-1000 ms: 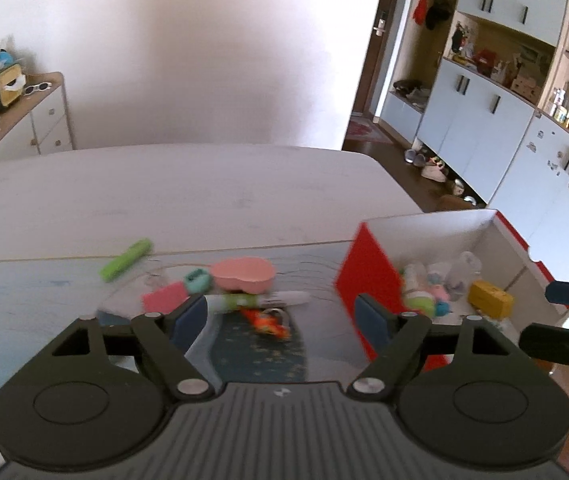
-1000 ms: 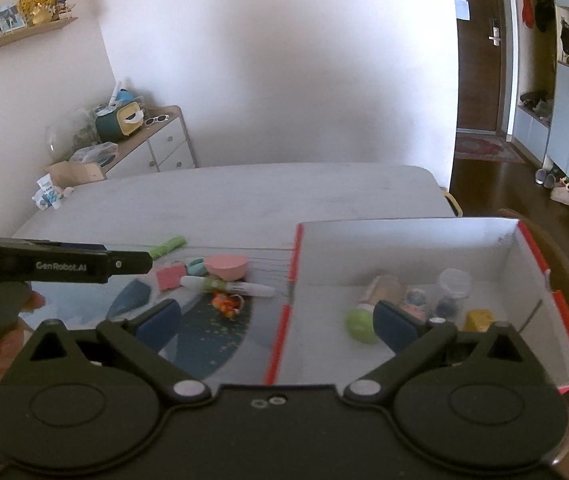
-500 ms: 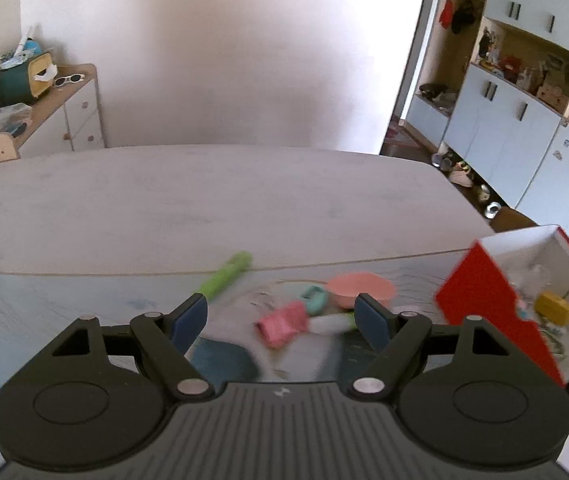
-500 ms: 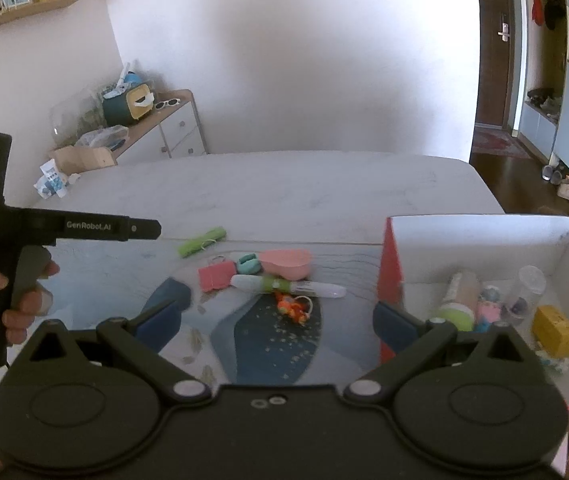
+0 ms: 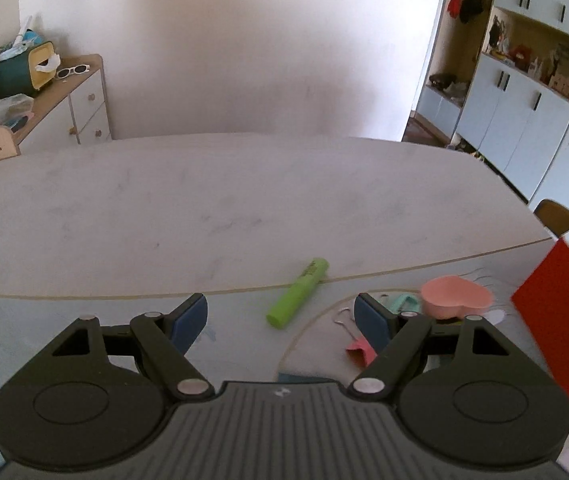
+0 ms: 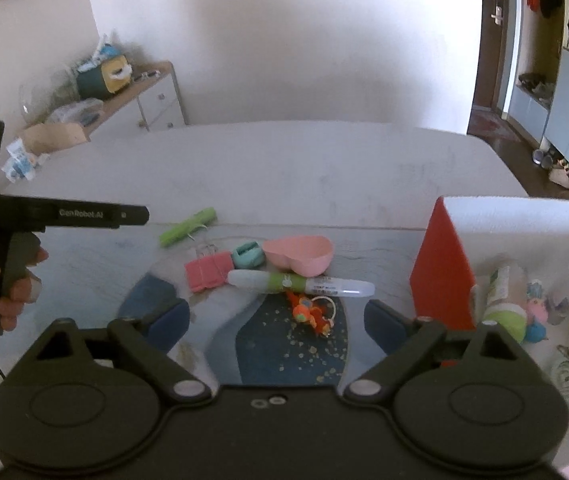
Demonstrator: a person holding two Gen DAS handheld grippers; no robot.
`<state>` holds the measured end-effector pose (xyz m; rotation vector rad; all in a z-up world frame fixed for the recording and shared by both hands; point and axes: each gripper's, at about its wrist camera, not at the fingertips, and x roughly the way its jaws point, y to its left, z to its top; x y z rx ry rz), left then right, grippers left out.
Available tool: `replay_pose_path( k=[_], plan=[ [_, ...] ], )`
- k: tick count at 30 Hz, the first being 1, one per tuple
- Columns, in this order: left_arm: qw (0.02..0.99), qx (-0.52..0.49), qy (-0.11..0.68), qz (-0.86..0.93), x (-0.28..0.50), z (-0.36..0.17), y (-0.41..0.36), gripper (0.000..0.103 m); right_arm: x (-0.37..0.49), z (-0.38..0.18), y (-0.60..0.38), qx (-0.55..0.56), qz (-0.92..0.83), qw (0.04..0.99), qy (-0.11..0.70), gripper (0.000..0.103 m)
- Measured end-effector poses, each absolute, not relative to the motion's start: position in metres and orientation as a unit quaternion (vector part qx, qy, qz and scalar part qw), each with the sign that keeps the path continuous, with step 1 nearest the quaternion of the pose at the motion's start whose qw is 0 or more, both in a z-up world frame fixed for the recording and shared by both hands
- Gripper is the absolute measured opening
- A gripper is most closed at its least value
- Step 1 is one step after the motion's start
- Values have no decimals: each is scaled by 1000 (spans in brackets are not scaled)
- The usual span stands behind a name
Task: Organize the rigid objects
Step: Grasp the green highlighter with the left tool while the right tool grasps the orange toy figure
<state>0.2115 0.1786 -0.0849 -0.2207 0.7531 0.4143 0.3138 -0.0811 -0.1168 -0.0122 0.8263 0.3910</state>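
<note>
Both tools gaping empty, right tool [image 6: 274, 316] narrowing, left tool [image 6: 146, 215] lettered "GenRobot.AI"

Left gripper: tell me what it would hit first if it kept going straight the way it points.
Probably the green highlighter: it lies on the mat between and just beyond the open left gripper. Depth is unclear, so it could meet bare mat first.

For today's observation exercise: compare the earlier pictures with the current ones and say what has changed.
Both views swung left: the red-sided box slid toward the right edge and the green highlighter now sits between the left gripper's open jaws. The right gripper's jaws have just been closing slightly, nothing between them. Nothing was grasped; the pink binder clip and the other items stay put.
</note>
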Motion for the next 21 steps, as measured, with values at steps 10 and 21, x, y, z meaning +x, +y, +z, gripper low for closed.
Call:
replay_pose_path(
  k=[10,21],
  plan=[
    [897,-97,393,178,243,-122,199,81,339,-153,-77,-18,163,886,433,84],
    [903,-74,396,149,261,-145,200,80,367,-179,-75,-21,160,873,460,67]
  ],
)
